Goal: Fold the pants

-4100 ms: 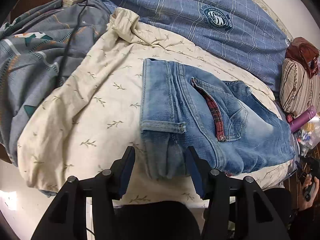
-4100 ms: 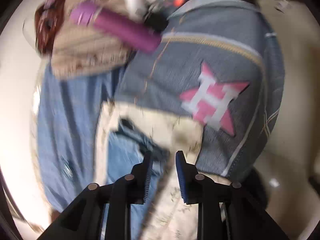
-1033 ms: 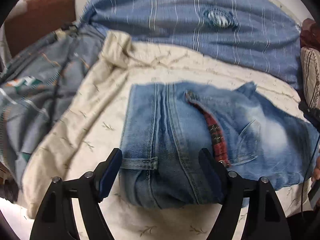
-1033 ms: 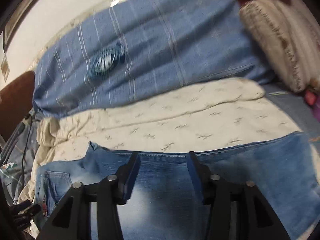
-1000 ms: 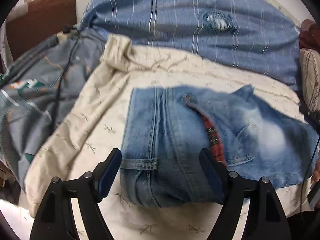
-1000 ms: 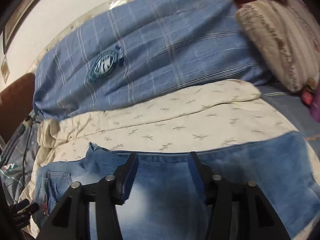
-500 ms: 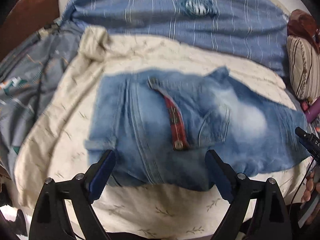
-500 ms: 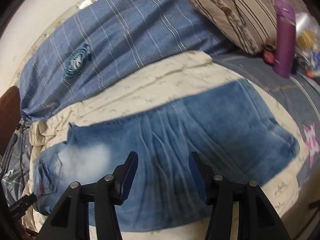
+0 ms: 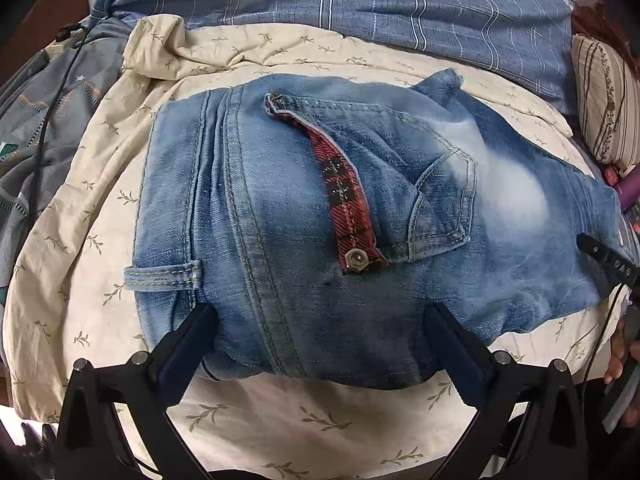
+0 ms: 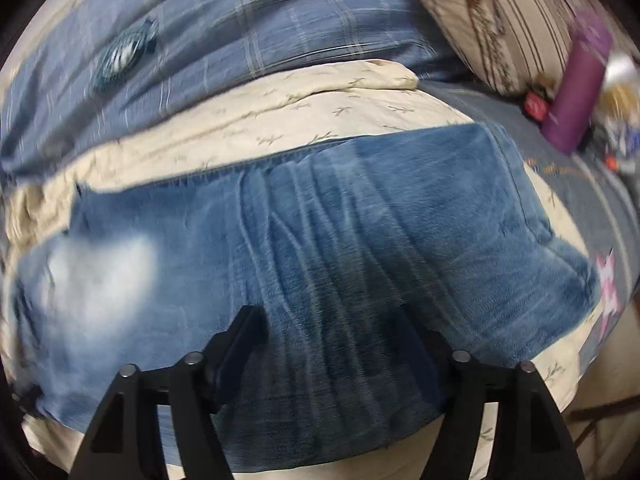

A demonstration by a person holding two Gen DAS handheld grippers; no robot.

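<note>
Blue jeans [image 9: 280, 220] lie flat on a cream leaf-print sheet [image 9: 80, 240], folded lengthwise. The left wrist view shows the waist end, with a red plaid lining strip [image 9: 344, 200], a metal button and a back pocket [image 9: 444, 208]. My left gripper [image 9: 320, 316] hovers at the near edge of the waist, its jaws still opening and very wide, denim between them but not pinched. In the right wrist view the legs [image 10: 380, 240] run right to the hem. My right gripper [image 10: 328, 320] is low over the near edge of the legs, its jaws opening and astride the cloth.
A blue plaid cover [image 9: 360, 8] lies behind the sheet. A striped pillow [image 10: 500, 12] and a purple bottle [image 10: 576, 80] sit at the right. A grey quilt [image 9: 36, 120] with a black cable lies left. A hand [image 9: 620, 356] shows at the right edge.
Both grippers have sunk closer to the jeans and tipped further down. Both pairs of jaws now stand wider apart. The jeans lie as before.
</note>
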